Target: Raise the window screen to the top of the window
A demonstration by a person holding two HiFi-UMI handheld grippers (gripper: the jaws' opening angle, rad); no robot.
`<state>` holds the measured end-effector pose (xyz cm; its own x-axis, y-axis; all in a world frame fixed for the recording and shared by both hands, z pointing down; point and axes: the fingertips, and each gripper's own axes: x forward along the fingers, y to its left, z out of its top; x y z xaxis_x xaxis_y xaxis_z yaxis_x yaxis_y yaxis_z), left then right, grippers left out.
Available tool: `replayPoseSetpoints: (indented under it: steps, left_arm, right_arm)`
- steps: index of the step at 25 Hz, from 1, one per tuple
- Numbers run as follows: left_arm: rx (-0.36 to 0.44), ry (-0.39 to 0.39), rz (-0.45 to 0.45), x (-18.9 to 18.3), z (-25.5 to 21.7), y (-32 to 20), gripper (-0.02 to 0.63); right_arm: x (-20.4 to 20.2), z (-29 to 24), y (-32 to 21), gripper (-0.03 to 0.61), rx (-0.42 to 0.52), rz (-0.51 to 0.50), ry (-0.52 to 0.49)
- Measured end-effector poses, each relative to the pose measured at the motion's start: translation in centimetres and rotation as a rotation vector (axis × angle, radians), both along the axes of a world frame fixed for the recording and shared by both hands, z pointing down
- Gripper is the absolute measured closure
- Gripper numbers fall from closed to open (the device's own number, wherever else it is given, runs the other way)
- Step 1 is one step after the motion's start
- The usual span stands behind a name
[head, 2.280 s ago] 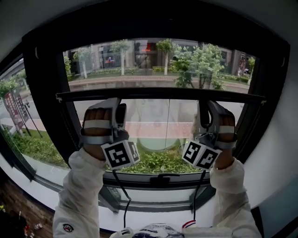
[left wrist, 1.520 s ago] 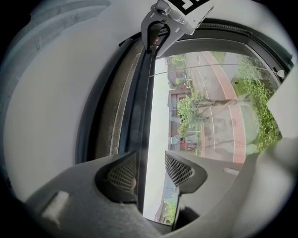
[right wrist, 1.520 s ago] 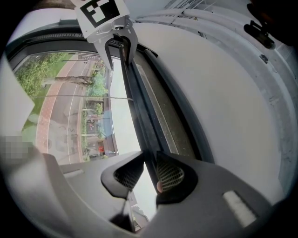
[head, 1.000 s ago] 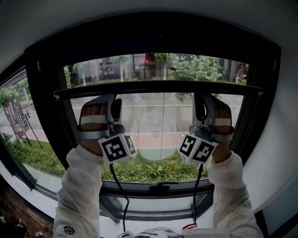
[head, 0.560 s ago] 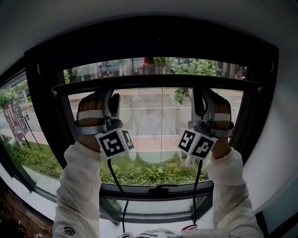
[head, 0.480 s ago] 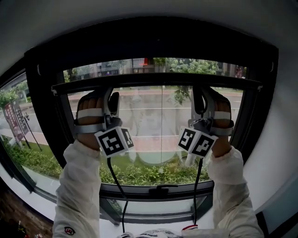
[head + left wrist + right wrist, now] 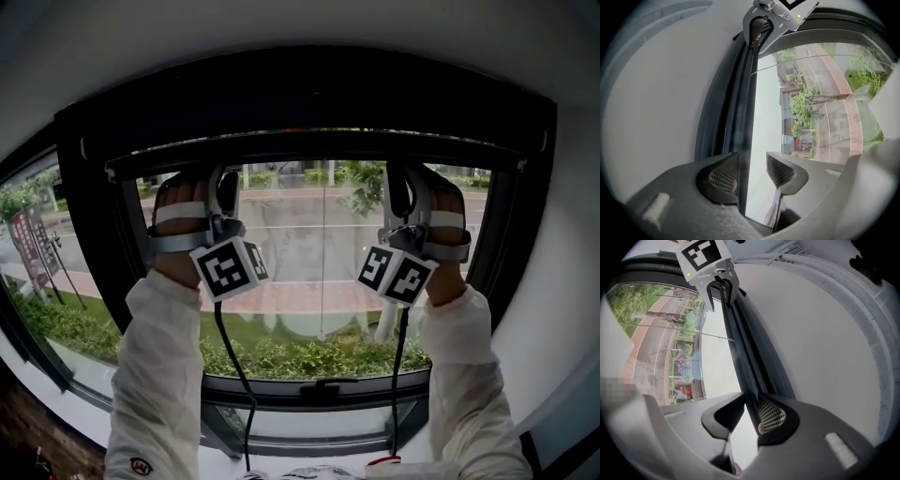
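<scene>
Bkgd: street, trees and red paving are seen thru smooth glass [image 7: 319, 253], set in a heavy matt-black window frame [image 7: 89, 234] w/ rounded corners. The window screen's slim dark bar [image 7: 309, 148] is found right under the frame's top member, w/ only a thin strip of light visible above it.

Left gripper [image 7: 752, 174]: jaws are held apart w/ the bar run between them. It is laid against one grid-textured pad [image 7: 723, 177], w/ a gap to the other.

Right gripper [image 7: 750, 414]: jaws are closed on the same bar. Jaw bodies are grey moulded plastic.
</scene>
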<state>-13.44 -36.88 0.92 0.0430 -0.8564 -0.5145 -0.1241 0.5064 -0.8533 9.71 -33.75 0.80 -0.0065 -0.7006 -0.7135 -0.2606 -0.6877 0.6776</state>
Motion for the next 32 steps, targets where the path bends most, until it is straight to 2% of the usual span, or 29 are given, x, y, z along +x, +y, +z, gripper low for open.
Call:
replayPoseSetpoints:
  steps: [12, 18, 21, 23, 26, 27, 28, 30, 32]
  left_arm:
    - [0.034, 0.003, -0.028, -0.1, -1.8, 0.2, 0.422]
    - [0.033, 0.021, -0.038, 0.1, -1.4, 1.4, 0.422]
    - [-0.005, 0.06, 0.023, 1.2, 0.9, 3.6, 0.423]
    - [-0.056, 0.129, 0.112, 2.0, 4.1, 5.8, 0.423]
    - [-0.139, 0.352, 0.306, 2.5, 10.8, 10.6, 0.44]
    - [-0.17, 0.43, 0.352, 2.1, 13.4, 12.7, 0.558]
    - [-0.215, 0.503, 0.374, 1.4, 16.3, 14.8, 0.608]
    - [-0.333, 0.67, 0.368, -0.2, 22.7, 17.7, 0.609]
    - [-0.413, 0.868, 0.352, -1.4, 28.7, 18.8, 0.609]
  right_arm:
    - [-0.2, -1.4, 0.6, 0.501, 0.017, -0.029, -0.008]
    - [-1.3, -0.1, 2.5, 0.527, 0.058, -0.128, 0.032]
    - [-1.4, 2.1, 4.6, 0.55, 0.002, -0.266, -0.058]
    - [-0.9, 4.8, 6.1, 0.572, -0.068, -0.39, -0.167]
    - [-0.7, 10.7, 9.2, 0.572, -0.215, -0.564, -0.312]
    - [-0.8, 13.7, 10.5, 0.572, -0.291, -0.615, -0.38]
    - [-1.0, 17.1, 11.8, 0.572, -0.369, -0.665, -0.477]
    - [-1.6, 23.2, 14.0, 0.572, -0.484, -0.749, -0.682]
    - [-2.6, 27.4, 14.7, 0.573, -0.564, -0.799, -0.804]
